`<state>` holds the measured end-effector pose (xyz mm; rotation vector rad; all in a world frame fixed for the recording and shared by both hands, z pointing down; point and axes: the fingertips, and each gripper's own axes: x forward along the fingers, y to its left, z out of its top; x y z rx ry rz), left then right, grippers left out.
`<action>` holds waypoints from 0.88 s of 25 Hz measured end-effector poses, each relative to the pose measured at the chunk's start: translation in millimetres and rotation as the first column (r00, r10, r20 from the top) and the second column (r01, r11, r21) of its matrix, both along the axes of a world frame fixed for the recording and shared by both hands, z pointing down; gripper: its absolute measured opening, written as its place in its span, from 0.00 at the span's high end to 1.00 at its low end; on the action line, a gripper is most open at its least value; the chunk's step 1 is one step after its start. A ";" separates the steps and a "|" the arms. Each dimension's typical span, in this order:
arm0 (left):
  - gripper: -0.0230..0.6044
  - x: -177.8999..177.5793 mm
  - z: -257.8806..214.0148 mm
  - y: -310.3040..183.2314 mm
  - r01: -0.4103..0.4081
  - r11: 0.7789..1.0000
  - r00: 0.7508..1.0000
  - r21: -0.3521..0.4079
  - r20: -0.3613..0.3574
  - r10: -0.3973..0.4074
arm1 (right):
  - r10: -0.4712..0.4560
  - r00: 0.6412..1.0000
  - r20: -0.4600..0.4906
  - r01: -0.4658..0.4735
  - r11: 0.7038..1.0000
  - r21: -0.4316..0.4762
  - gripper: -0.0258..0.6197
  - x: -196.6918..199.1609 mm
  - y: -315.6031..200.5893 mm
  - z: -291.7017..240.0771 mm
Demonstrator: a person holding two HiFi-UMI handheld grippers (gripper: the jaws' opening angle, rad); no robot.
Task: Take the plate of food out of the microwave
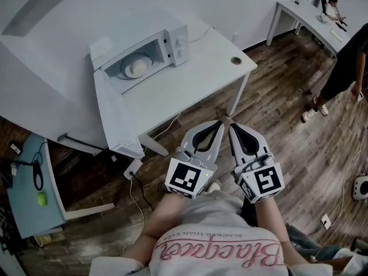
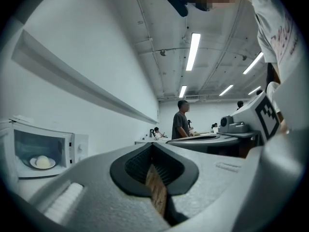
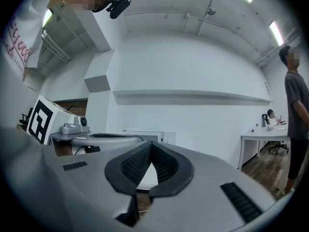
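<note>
The white microwave (image 1: 150, 52) stands open at the back left of a white table (image 1: 190, 79). Inside it a plate with a pale round bun (image 1: 137, 68) is visible, and the left gripper view also shows the plate (image 2: 42, 162) inside the microwave (image 2: 46, 149), far to the left. My left gripper (image 1: 217, 125) and right gripper (image 1: 232, 129) are held side by side over the wood floor, short of the table's near corner. Both are shut with nothing between their jaws. The left gripper (image 2: 152, 146) and right gripper (image 3: 151, 145) point level, well away from the microwave.
A person (image 1: 347, 68) stands at the right by another white table (image 1: 299, 13). A small teal desk (image 1: 29, 183) sits at the lower left. A power strip and cables (image 1: 133, 168) lie on the floor under the table's edge.
</note>
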<state>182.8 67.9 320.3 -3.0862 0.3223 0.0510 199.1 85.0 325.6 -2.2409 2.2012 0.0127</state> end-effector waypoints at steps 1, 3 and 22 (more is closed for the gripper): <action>0.96 0.8 0.3 -2.4 0.012 1.000 1.000 0.001 0.003 -0.012 | -0.013 1.000 0.004 0.013 1.000 0.002 0.95 1.4 -3.5 0.1; 0.96 0.0 1.2 -9.5 0.044 0.999 0.999 0.002 0.009 -0.044 | -0.043 0.999 0.010 0.043 0.999 0.006 0.95 1.6 -11.6 0.2; 0.96 -23.5 16.1 -87.7 0.283 0.958 0.958 -0.047 0.063 -0.280 | -0.263 0.965 0.019 0.263 0.965 0.007 0.95 -18.8 -87.7 3.9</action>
